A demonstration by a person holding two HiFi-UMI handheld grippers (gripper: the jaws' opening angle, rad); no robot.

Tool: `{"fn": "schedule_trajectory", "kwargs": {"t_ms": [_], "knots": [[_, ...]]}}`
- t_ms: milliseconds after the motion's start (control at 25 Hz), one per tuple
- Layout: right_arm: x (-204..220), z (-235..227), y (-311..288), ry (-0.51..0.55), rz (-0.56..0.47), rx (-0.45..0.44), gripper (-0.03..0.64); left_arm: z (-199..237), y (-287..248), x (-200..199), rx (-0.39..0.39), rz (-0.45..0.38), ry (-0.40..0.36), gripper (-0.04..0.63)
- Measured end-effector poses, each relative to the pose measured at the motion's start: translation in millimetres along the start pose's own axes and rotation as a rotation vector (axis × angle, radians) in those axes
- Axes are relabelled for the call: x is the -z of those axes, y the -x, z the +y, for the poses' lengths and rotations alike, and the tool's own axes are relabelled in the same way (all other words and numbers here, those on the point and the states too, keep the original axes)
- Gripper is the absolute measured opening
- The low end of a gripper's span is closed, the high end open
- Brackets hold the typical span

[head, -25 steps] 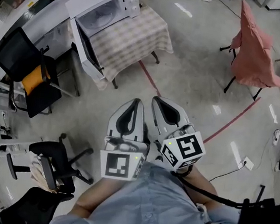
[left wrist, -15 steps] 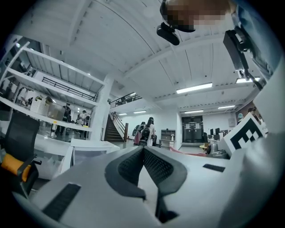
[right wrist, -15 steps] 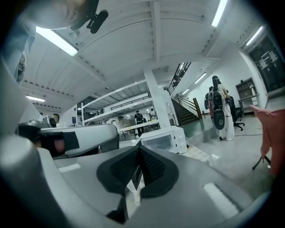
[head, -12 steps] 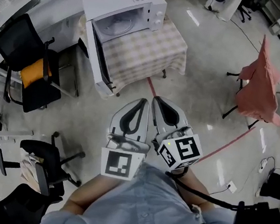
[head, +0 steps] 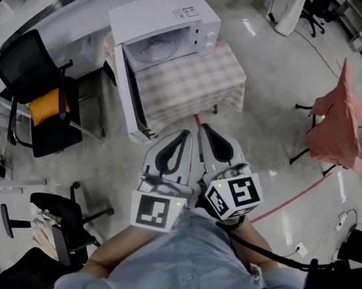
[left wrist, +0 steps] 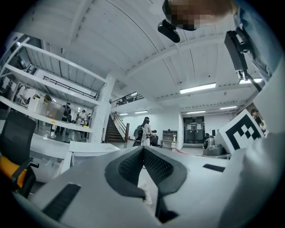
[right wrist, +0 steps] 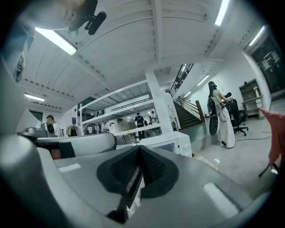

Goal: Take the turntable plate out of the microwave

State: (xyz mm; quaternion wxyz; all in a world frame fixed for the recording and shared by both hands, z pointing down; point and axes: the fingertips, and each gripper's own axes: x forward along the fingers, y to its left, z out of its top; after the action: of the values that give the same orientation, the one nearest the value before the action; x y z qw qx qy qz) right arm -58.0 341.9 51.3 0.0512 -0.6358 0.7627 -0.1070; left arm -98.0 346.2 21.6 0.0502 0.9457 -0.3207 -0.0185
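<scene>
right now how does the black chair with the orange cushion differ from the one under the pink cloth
The black chair sits left of the checked table; the draped chair stands out on the floor at right. The black chair bears an orange cushion; the draped chair is mostly hidden under a pink cloth. Both are upright and unoccupied.

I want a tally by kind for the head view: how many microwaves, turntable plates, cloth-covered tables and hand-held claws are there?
microwave: 1
turntable plate: 1
table with checked cloth: 1
claws: 2, left claw and right claw
total: 5
</scene>
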Motion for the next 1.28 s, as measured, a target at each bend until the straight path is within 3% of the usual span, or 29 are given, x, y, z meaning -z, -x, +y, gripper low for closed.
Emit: {"fn": "schedule_trajectory", "kwargs": {"t_ms": [280,440,800,1280], "knots": [[-5.6,-16.1,-33.9,0.012,0.006,-0.051,-0.002,17.3,-32.0,3.0,-0.039,-0.001,0.002,0.008],[-4.2,-31.2,-65.1,0.016,0.023,-0.096,-0.002,36.7,-56.6,8.4,-0.099,0.014,0.021,0.008],[-14.1,-104.1,-138.2,-0.016,0.067,-0.19,-0.003,69.5,-147.8,18.1,-0.234,0.075,0.016,0.008],[-35.3,-180.1,-196.0,-0.082,0.072,-0.315,-0.002,89.0,-242.3,-0.2,-0.386,0.052,-0.067,0.008]]}}
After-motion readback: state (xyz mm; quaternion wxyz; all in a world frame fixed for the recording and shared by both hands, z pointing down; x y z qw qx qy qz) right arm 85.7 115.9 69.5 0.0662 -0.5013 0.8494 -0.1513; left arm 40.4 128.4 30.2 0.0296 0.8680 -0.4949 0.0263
